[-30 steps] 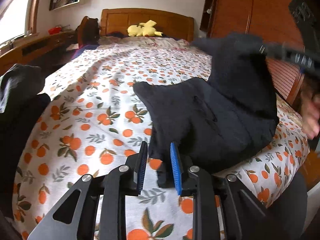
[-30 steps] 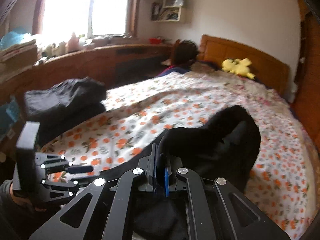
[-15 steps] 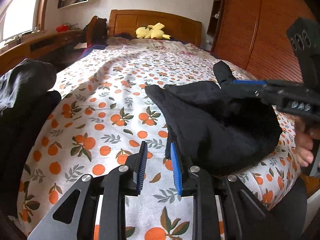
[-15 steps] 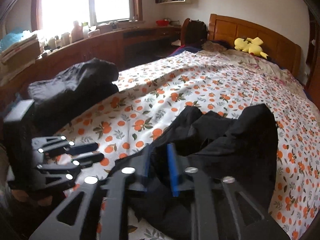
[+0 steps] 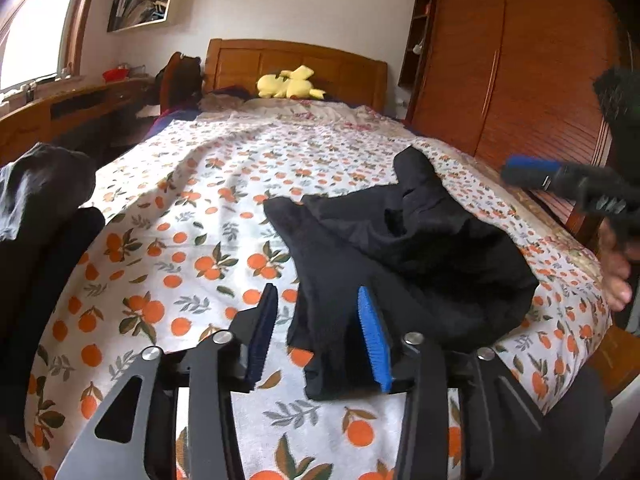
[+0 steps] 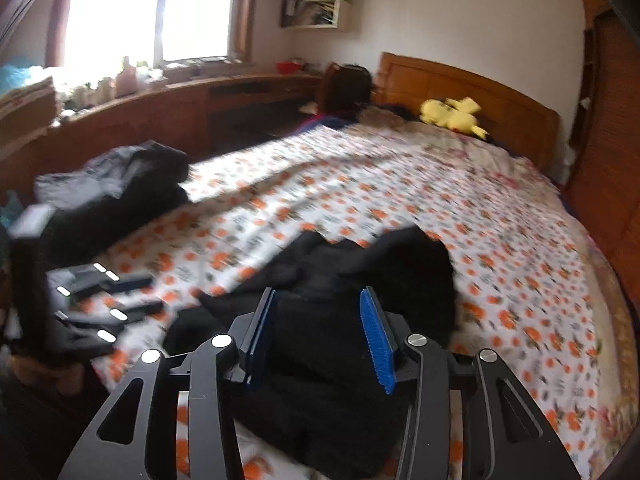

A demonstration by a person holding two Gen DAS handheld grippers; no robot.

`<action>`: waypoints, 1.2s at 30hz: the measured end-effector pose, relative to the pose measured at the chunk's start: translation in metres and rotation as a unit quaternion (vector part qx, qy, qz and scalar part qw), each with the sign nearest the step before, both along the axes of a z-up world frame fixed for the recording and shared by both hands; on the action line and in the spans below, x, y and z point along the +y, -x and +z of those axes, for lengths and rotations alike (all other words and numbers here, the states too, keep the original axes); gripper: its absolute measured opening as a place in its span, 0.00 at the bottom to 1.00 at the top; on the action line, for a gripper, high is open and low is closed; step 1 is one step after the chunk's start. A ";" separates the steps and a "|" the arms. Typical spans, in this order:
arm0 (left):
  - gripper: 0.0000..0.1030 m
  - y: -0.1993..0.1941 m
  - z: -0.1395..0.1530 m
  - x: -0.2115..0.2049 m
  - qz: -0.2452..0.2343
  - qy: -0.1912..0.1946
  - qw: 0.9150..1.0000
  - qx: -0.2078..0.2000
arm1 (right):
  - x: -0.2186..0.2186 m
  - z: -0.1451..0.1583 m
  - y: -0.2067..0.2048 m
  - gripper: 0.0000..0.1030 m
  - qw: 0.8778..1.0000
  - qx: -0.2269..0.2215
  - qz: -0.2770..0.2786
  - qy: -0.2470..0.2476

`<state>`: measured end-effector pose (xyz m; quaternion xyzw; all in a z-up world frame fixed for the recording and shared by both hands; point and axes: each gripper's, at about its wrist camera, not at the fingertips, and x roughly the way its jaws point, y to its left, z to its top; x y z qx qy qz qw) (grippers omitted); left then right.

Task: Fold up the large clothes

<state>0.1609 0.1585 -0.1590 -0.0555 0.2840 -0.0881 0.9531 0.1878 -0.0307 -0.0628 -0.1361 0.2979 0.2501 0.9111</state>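
Two grippers, left [image 5: 318, 330] and right [image 6: 320, 338], had just been opening, pads clear of the black garment [image 5: 404, 256] crumpled on the orange-print bedspread [image 5: 180, 240].

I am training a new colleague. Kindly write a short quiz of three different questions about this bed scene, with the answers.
1. True or false: the left gripper clamps the black garment.
2. Which toy lies by the headboard? A) yellow plush toy B) red ball C) white doll
3. What print does the bedsheet carry?

Key:
1. False; its jaws have just been opening, and the right gripper also stands open.
2. A, the yellow plush toy.
3. Oranges with leaves.
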 end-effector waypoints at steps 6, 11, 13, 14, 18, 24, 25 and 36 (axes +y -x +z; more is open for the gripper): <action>0.54 -0.002 0.005 -0.009 -0.009 0.012 1.000 -0.017 | -0.021 -0.045 -0.014 0.26 0.998 0.053 -0.028 0.009; 0.59 -0.006 0.006 -0.019 -0.022 0.024 0.999 -0.025 | -0.016 -0.078 -0.012 0.23 0.996 0.090 -0.021 0.009; 0.59 -0.012 0.005 -0.023 -0.024 0.031 0.999 -0.024 | -0.015 -0.084 -0.010 0.23 0.996 0.091 -0.024 0.006; 0.59 -0.018 0.002 -0.026 -0.029 0.042 0.999 -0.016 | -0.016 -0.086 -0.010 0.23 0.995 0.093 -0.025 0.002; 0.59 -0.034 -0.008 -0.040 -0.047 0.053 0.997 0.010 | -0.019 -0.088 -0.008 0.23 0.995 0.095 -0.026 -0.006; 0.59 -0.045 -0.019 -0.059 -0.064 0.039 0.997 0.032 | -0.028 -0.082 -0.004 0.22 0.995 0.092 -0.028 -0.013; 0.59 -0.045 -0.020 -0.061 -0.067 0.038 0.996 0.034 | -0.030 -0.080 -0.002 0.22 0.996 0.089 -0.028 -0.014; 0.15 -0.049 -0.030 -0.072 -0.090 0.012 0.995 0.051 | -0.054 -0.073 0.006 0.28 0.996 0.070 -0.048 -0.018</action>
